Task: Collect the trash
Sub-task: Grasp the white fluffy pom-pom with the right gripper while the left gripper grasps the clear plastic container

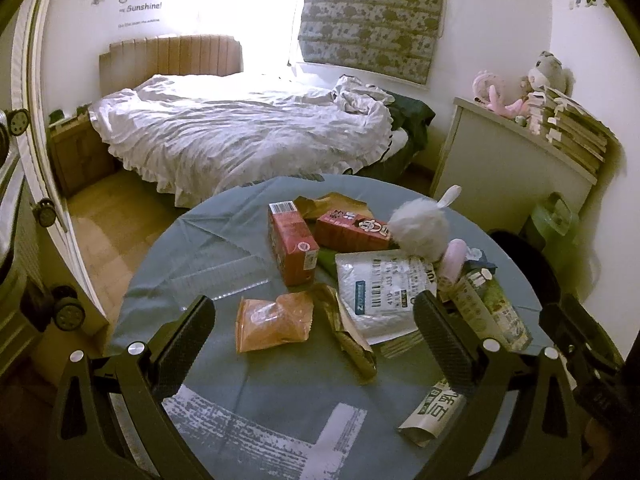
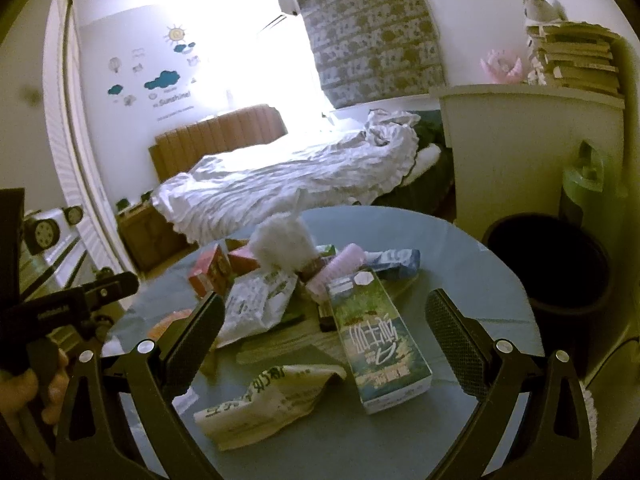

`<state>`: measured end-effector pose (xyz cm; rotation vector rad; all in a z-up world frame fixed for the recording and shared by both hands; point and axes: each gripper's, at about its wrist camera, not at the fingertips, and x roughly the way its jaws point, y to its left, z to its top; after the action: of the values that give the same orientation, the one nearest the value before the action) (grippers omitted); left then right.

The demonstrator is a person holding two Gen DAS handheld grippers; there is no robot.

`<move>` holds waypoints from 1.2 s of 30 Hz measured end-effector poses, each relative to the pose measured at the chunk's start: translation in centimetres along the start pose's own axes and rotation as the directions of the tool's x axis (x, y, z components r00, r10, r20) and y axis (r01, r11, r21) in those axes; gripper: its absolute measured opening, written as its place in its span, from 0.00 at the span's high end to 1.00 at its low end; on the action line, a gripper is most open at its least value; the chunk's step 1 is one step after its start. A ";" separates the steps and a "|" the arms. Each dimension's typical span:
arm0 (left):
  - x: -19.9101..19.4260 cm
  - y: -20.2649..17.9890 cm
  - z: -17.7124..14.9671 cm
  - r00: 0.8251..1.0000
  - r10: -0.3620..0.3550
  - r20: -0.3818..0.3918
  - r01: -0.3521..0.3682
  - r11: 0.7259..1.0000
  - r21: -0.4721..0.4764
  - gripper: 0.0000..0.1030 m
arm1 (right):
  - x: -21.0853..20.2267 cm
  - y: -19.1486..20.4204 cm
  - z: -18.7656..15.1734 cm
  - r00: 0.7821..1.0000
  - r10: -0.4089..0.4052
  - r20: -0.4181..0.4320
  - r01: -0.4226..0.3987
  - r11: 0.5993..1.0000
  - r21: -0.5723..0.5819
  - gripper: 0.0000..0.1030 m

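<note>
1. Judging the green milk carton (image 2: 372, 336), lying near-right on the round table (image 2: 460, 248), we expect it light, stiff, perhaps crushable; grip across its long sides.
2. Our right gripper (image 2: 326, 330) hangs spread wide and empty; our left gripper (image 1: 312, 328) likewise.
3. Black bin (image 2: 556, 264) waits right.

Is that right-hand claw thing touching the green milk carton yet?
Apart. The right wrist view shows the right gripper open, with bare table between each finger and the green milk carton.

Both hand-held grippers (image 1: 314, 320) (image 2: 324, 316) wide apart
</note>
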<state>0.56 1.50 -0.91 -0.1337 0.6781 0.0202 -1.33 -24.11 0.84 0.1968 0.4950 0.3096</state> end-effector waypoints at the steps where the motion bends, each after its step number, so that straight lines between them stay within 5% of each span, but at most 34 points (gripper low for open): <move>1: 0.2 0.1 0.0 1.000 -0.006 -0.006 0.006 1.000 -0.005 0.05 | 0.2 -0.1 0.1 1.000 -0.001 -0.004 0.001 1.000 0.000 0.04; 6: 2.2 2.4 0.1 0.997 -0.044 -0.066 0.040 0.997 -0.064 0.05 | 1.2 0.1 0.8 0.999 0.016 -0.044 -0.017 0.999 -0.028 0.04; 13: 6.7 6.0 2.2 0.978 -0.146 -0.147 0.123 0.980 -0.158 0.05 | 5.7 2.3 6.9 0.984 0.060 -0.167 -0.091 0.979 -0.183 0.04; 18: 10.8 5.7 4.5 0.960 -0.194 -0.200 0.160 0.972 -0.171 0.06 | 13.2 3.7 9.8 0.932 0.071 -0.356 -0.151 0.968 -0.202 0.04; 23: 13.2 5.1 6.9 0.970 -0.145 -0.198 0.122 0.985 -0.123 0.11 | 18.7 4.4 9.5 0.876 0.052 -0.480 -0.163 0.968 -0.192 0.04; 25: 14.0 4.8 7.5 0.967 -0.127 -0.222 0.104 0.988 -0.112 0.19 | 19.8 4.1 9.3 0.860 0.057 -0.507 -0.164 0.972 -0.169 0.10; 27: 14.1 4.7 7.6 0.970 -0.092 -0.225 0.075 0.994 -0.084 0.24 | 20.0 3.8 8.5 0.849 0.074 -0.523 -0.174 0.974 -0.145 0.32; 29: 14.1 4.5 7.4 0.972 -0.058 -0.228 0.047 0.997 -0.054 0.30 | 20.1 3.7 8.3 0.843 0.091 -0.530 -0.186 0.974 -0.129 0.44; 33: 13.6 4.5 7.3 0.975 -0.062 -0.212 0.054 0.998 -0.045 0.33 | 19.0 3.4 8.0 0.856 0.122 -0.502 -0.205 0.972 -0.115 0.54; 36: 13.4 5.1 7.1 0.978 -0.043 -0.203 0.037 0.999 -0.030 0.52 | 17.4 3.0 8.3 0.868 0.170 -0.466 -0.233 0.969 -0.082 0.55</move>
<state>15.06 7.13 -4.41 -0.1764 0.8799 -0.0235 16.59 -16.38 1.20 0.0388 0.9212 0.6013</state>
